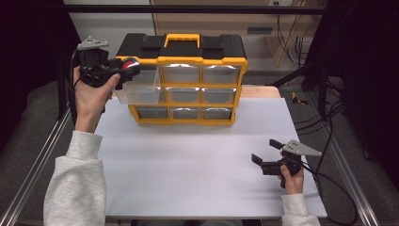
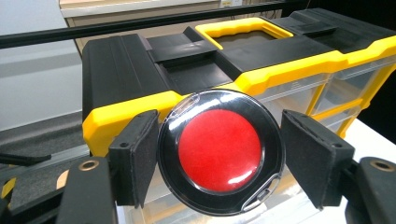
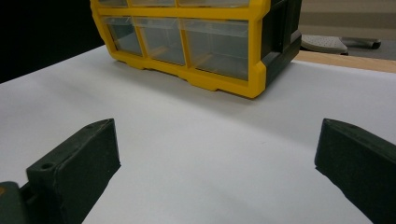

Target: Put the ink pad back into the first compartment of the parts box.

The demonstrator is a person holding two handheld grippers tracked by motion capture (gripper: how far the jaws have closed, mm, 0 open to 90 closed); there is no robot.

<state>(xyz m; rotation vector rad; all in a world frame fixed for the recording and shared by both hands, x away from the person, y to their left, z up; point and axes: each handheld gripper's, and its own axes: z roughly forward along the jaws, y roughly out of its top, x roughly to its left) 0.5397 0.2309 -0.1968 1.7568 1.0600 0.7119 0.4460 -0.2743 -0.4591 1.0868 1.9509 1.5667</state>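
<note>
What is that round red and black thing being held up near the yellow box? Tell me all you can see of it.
The round disc is a flat, glossy piece: a red centre inside a shiny black ring, under what looks like clear plastic. The left gripper is shut on its edges, holding it upright. It hangs above the pulled-out top-left drawer of the black and yellow organiser.

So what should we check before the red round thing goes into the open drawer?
1. Red disc held between the left gripper jaws: ok.
2. Top-left drawer of the yellow organizer pulled out: ok.
3. Disc right above the drawer opening: ok in the high view, though the exact line-up cannot be told.
4. Room inside the drawer: it looks empty, ok.
5. Right gripper out of the way, open above the white table: ok.
6. Other drawers shut: ok.
</note>
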